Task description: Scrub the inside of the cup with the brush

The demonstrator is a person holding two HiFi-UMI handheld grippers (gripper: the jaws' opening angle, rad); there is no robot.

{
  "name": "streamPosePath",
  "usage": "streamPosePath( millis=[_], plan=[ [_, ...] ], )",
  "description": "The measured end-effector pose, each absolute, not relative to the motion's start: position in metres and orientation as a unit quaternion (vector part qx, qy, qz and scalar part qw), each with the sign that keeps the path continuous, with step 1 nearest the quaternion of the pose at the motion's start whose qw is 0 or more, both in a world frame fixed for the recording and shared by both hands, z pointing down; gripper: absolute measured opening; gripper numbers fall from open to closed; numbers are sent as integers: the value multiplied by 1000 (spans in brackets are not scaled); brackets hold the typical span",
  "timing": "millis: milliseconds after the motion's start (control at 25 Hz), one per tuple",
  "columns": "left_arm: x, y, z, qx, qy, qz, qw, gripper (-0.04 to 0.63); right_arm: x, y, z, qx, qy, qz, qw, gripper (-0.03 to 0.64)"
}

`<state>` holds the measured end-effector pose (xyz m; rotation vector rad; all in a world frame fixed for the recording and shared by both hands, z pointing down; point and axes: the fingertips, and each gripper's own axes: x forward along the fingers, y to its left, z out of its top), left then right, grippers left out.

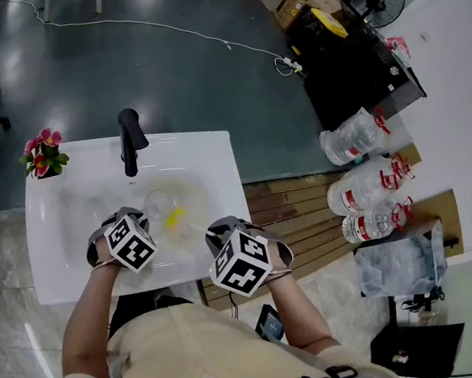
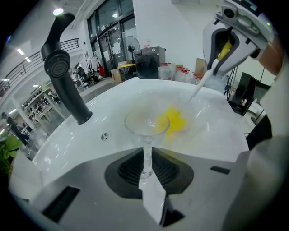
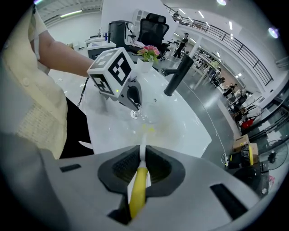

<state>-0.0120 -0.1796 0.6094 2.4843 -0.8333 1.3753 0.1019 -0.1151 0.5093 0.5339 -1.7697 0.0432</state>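
Observation:
A clear stemmed glass cup (image 2: 146, 122) hangs tilted over the white sink (image 1: 207, 157). My left gripper (image 2: 145, 163) is shut on its stem. My right gripper (image 3: 142, 158) is shut on the brush, whose yellow handle (image 3: 137, 194) and thin white shaft pass between its pads. The brush's yellow head (image 2: 173, 121) sits at the right side of the cup's rim; I cannot tell whether it is inside the bowl. In the head view the cup (image 1: 160, 205) and brush head (image 1: 174, 219) lie between the left gripper (image 1: 144, 218) and the right gripper (image 1: 216, 233).
A black faucet (image 1: 129, 138) stands at the sink's far rim, close to the cup. A small pot of pink flowers (image 1: 43, 155) sits on the far left corner. Large water bottles (image 1: 363, 186) and a plastic crate (image 1: 399, 260) stand on the floor to the right.

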Motion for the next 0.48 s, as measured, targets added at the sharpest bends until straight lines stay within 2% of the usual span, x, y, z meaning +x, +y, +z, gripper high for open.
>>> streamPosePath(
  millis=[480],
  plan=[
    [-5, -178, 603, 840, -264, 468, 77, 60, 72, -97, 506, 189, -796, 27, 574, 48]
  ],
)
